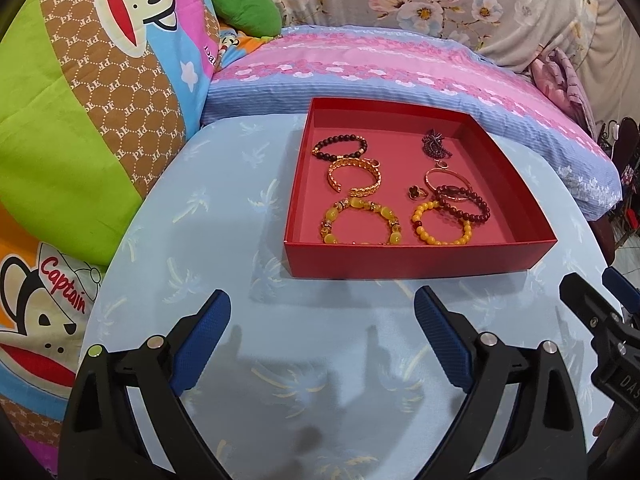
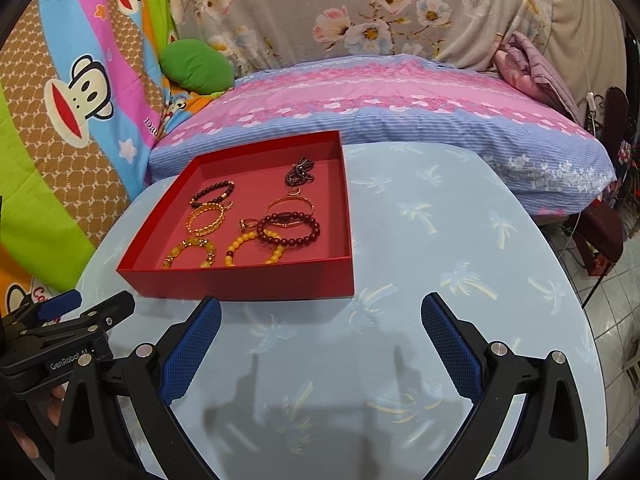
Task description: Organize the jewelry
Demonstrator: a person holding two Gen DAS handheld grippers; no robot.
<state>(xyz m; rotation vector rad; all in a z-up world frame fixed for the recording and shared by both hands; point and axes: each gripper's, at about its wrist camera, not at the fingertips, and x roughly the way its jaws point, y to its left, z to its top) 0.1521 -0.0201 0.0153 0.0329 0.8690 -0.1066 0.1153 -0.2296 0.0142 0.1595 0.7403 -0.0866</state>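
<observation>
A home bedroom: cartoon quilt [image 1: 80, 92], pink pillow [image 2: 380, 108] and floral sheet [image 2: 360, 8] surround the table [image 2: 440, 240].

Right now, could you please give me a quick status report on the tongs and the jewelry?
Left tongs open, empty, over the table. Right tongs open, empty. Bracelets and ring lie in the red box. Nothing in the way.

Left wrist view: low over the worktop [image 1: 224, 216], facing the red tray [image 1: 416, 258] ahead, near.
Right wrist view: low, alongside, tray [image 2: 240, 280] ahead-left.
Shared: tray, worktop, bedding behind.
</observation>
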